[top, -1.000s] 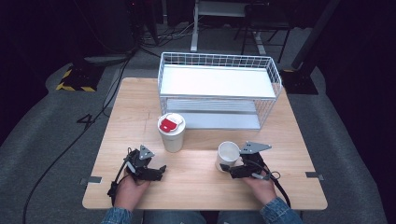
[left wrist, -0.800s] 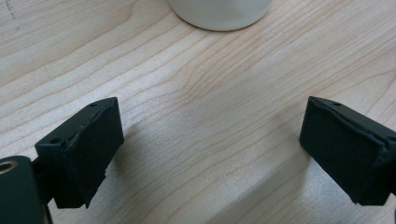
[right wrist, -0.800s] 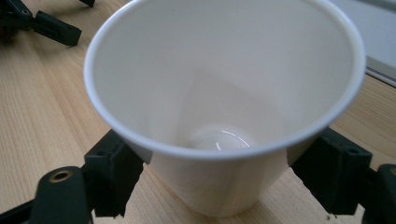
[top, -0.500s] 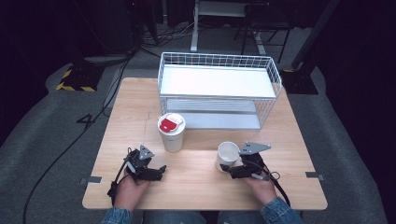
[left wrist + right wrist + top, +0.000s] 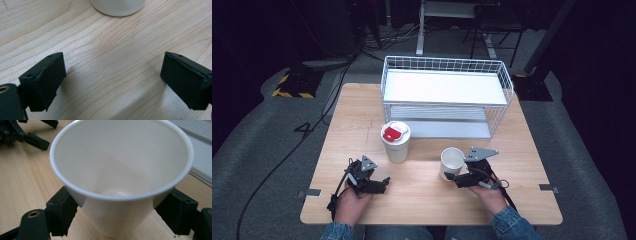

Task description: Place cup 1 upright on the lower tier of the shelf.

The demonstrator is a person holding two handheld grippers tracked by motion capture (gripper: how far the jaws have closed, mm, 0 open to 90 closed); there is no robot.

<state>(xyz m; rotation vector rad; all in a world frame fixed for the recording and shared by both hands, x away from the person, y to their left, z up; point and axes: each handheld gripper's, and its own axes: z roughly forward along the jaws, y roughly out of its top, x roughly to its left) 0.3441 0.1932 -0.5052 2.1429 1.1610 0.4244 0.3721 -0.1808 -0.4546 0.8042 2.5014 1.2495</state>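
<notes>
Between right gripper [image 5: 117, 215] fingers [image 5: 61, 211], white cup [image 5: 120, 170]

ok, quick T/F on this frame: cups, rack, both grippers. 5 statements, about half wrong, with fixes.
1. The right gripper has its jaws on either side of the open white cup. True.
2. The open white cup has liquid in it. False: the right gripper view shows it empty.
3. The left gripper is shut on the lidded cup. False: its jaws are wide apart over bare table, with the cup's base ahead of them.
4. The lidded cup has a red patch on top. True.
5. Both cups sit inside the white wire rack. False: both stand on the table in front of it.
</notes>
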